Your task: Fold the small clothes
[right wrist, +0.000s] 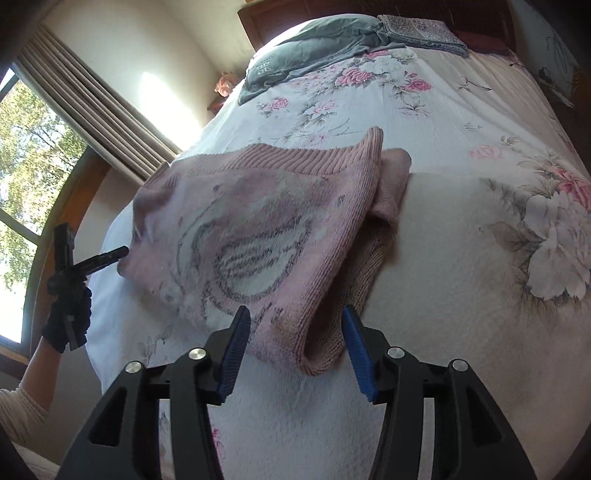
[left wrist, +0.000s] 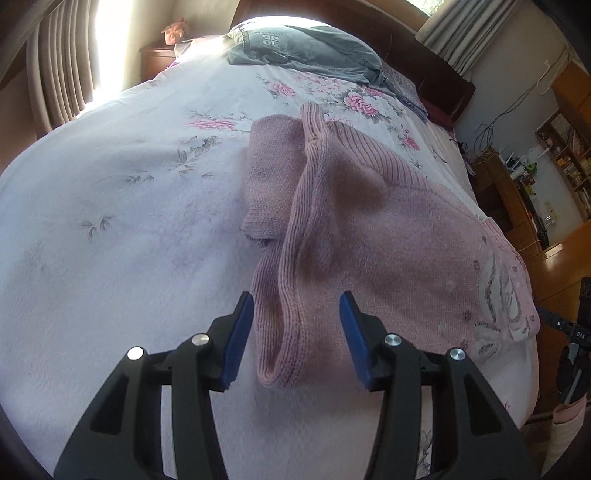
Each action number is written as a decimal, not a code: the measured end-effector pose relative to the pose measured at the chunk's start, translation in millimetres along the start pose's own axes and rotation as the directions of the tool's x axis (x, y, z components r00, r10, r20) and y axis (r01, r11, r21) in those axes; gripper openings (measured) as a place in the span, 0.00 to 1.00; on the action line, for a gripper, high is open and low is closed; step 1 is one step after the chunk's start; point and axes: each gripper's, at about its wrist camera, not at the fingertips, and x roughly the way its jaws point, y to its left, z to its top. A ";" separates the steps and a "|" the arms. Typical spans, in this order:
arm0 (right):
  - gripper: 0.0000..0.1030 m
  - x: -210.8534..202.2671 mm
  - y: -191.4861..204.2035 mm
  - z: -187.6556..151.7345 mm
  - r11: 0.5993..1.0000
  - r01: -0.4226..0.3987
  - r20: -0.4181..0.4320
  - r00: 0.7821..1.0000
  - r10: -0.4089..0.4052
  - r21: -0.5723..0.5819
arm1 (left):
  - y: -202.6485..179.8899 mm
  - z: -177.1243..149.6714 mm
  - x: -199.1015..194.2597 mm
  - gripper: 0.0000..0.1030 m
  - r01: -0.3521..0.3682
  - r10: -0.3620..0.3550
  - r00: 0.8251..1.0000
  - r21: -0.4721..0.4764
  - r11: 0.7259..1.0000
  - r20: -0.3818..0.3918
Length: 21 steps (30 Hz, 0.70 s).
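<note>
A small pink knitted sweater [left wrist: 369, 236] lies partly folded on the floral bedspread [left wrist: 129, 221], with a sleeve laid along its left side. My left gripper [left wrist: 297, 314] is open, and the sleeve's ribbed cuff [left wrist: 277, 369] lies between its blue pads without being pinched. In the right wrist view the sweater [right wrist: 251, 229] shows its grey and white pattern. My right gripper [right wrist: 295, 326] is open just above the sweater's near corner [right wrist: 317, 354]. The left gripper [right wrist: 92, 258], held by a gloved hand [right wrist: 70, 321], appears at the sweater's far left edge.
A grey folded garment [left wrist: 303, 48] and a patterned cloth [right wrist: 421, 31] lie near the headboard. A wooden nightstand [left wrist: 159, 62] stands beside curtains and a bright window. Shelves and a cabinet [left wrist: 517, 192] line the right side of the bed.
</note>
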 end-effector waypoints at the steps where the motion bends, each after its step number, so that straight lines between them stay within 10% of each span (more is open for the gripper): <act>1: 0.50 6.6 0.2 -4.0 1.000 0.010 -0.013 1.000 -0.010 -0.002 | -2.5 -4.4 4.3 0.42 -0.009 0.009 1.000 -0.001 1.000 -0.003; 6: 0.09 5.4 -1.4 -4.6 1.000 -0.021 -0.002 1.000 0.021 0.020 | -2.8 -10.7 12.0 0.10 -0.006 0.004 1.000 -0.059 0.998 -0.018; 12: 0.06 -40.0 -2.7 3.6 0.993 -0.111 0.067 0.992 0.109 0.040 | -1.1 -11.3 -28.6 0.08 0.109 -0.104 0.993 -0.105 0.989 0.046; 21: 0.04 -14.1 -16.9 -12.6 0.999 -0.015 -0.014 1.000 0.015 0.051 | 10.7 -26.4 8.7 0.10 0.043 -0.047 0.998 -0.088 0.995 -0.051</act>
